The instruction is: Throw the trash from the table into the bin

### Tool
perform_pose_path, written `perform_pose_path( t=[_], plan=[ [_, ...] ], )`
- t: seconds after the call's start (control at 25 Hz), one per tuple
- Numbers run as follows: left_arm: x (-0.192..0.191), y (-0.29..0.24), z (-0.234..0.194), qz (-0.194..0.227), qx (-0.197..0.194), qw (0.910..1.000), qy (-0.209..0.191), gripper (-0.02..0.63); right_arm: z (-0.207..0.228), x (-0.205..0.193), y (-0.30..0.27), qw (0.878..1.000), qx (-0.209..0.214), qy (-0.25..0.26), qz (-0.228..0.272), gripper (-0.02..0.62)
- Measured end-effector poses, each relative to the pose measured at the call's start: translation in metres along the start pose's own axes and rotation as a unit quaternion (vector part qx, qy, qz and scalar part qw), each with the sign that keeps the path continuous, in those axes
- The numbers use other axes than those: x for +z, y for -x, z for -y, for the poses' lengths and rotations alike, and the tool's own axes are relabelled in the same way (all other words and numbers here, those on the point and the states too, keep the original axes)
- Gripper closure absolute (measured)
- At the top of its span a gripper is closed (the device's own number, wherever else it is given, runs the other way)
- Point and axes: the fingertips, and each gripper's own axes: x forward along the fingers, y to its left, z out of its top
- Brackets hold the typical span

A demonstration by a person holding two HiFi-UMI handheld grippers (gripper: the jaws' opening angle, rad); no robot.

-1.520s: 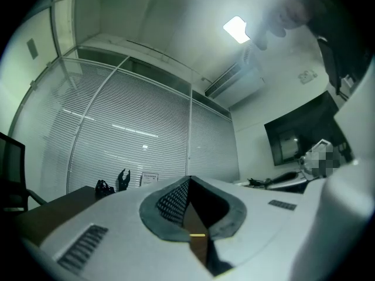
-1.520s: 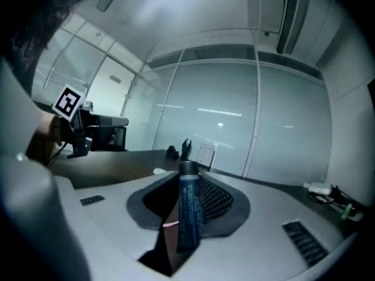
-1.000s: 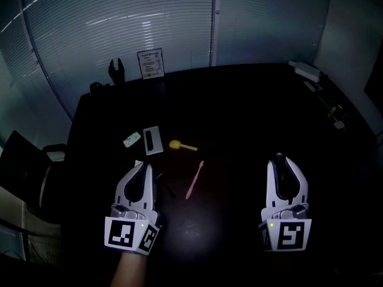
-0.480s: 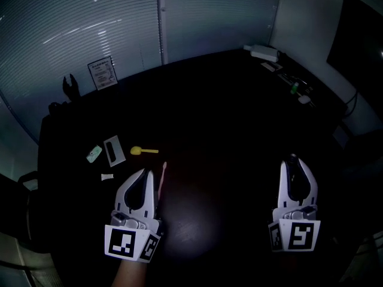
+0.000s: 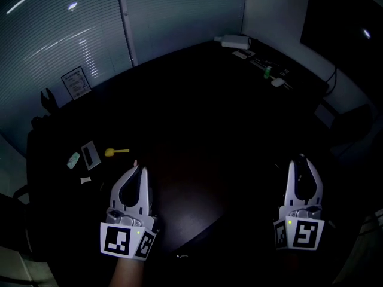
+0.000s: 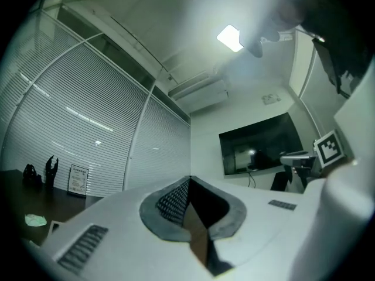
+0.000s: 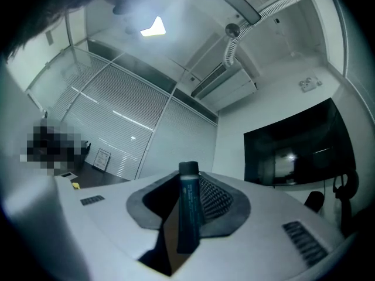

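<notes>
Tube pinched in right tool

Right gripper clamps dark tube

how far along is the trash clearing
Nothing visibly binned; no bin in view. In hand: right gripper clamps a dark tube; left gripper shut, empty. To go: yellow spoon, white card, small wrapper on the table.
</notes>
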Motion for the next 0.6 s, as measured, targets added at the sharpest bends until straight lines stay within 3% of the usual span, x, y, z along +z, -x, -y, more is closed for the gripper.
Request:
perform_pose_path(
  t=[0.44, 0.6],
  plan=[
    [-0.008, 0.005, 0.155, 0.002, 0.045, 0.9988, -0.016, 0.606, 0.144, -0.059, 0.047, 0.999, 0.046, 0.001, -0.025, 0.489],
    [-0.017, 0.005, 0.220, 0.002, 0.038, 0.9991, -0.017, 0.606, 0.177, -0.081, 0.061, 0.997, 0.069, 0.004, -0.032, 0.489]
  ],
)
